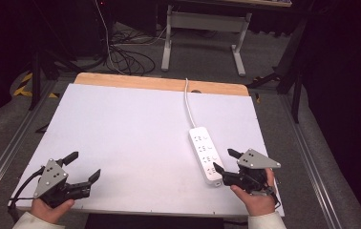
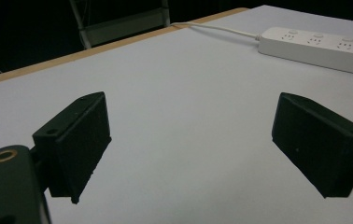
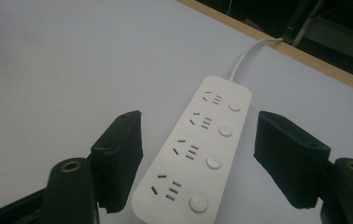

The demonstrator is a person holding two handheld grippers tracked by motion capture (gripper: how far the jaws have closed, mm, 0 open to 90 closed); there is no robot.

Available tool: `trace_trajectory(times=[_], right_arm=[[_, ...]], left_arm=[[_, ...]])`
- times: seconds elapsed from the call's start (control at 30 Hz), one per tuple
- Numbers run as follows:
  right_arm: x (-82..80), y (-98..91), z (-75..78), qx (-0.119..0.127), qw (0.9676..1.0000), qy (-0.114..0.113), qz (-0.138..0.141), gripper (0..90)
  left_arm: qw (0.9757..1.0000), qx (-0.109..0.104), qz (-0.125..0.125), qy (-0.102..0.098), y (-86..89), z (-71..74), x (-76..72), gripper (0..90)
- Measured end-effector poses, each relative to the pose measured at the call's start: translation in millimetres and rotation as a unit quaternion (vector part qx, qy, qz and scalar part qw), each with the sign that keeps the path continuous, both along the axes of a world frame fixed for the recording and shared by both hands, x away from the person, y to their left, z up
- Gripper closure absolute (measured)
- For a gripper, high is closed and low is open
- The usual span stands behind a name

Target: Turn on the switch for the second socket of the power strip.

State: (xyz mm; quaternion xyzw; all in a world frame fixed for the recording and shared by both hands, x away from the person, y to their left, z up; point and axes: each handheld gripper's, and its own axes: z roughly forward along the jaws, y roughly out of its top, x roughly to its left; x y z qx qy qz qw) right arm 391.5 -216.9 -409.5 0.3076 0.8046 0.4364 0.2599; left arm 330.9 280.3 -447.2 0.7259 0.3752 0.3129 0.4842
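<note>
Step in hand: the right gripper point(image 1: 221, 160) is lining up on the near end of the white power strip point(image 1: 206, 153), most likely to grasp it across its width.
Power strip position: it lies flat on the white table point(image 1: 121, 133), right of centre and toward the near edge, lengthwise away from the person, with its white cable point(image 1: 187, 102) running to the far wooden edge.
Right jaws: apart, one on each side of the strip's near end in the right gripper view point(image 3: 193, 158); the pads do not press on it and nothing is held.
Left gripper: it rests at the near left corner of the table point(image 1: 84, 166), well apart from the strip.
Left jaws: wide apart with only bare table between them in the left gripper view point(image 2: 191, 140).
Doing it well: keep the strip centred between the pads, bring the jaws low so they meet the side walls rather than the top face, and close squarely so the body does not twist or skid; I judge the cable will drag, so a firm, even grip matters.
Risk: an off-centre close could push the strip sideways.
Count: one power strip, four sockets, four round buttons point(image 3: 212, 162), one cable, two grippers.
</note>
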Motion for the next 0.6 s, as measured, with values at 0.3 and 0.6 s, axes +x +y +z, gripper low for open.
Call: trace_trajectory(times=[0.3,0.6], right_arm=[[11.7,11.6,10.4,-0.006,1.0,-0.005,0.002,34.2],[22.2,22.2,14.4,-0.008,0.9999,-0.005,0.009,34.2]], left_arm=[[1.0,0.0,0.0,0.0,0.1,0.0,0.0,12.2],[1.0,-0.003,0.001,0.0,1.9,0.4,0.4,12.4]])
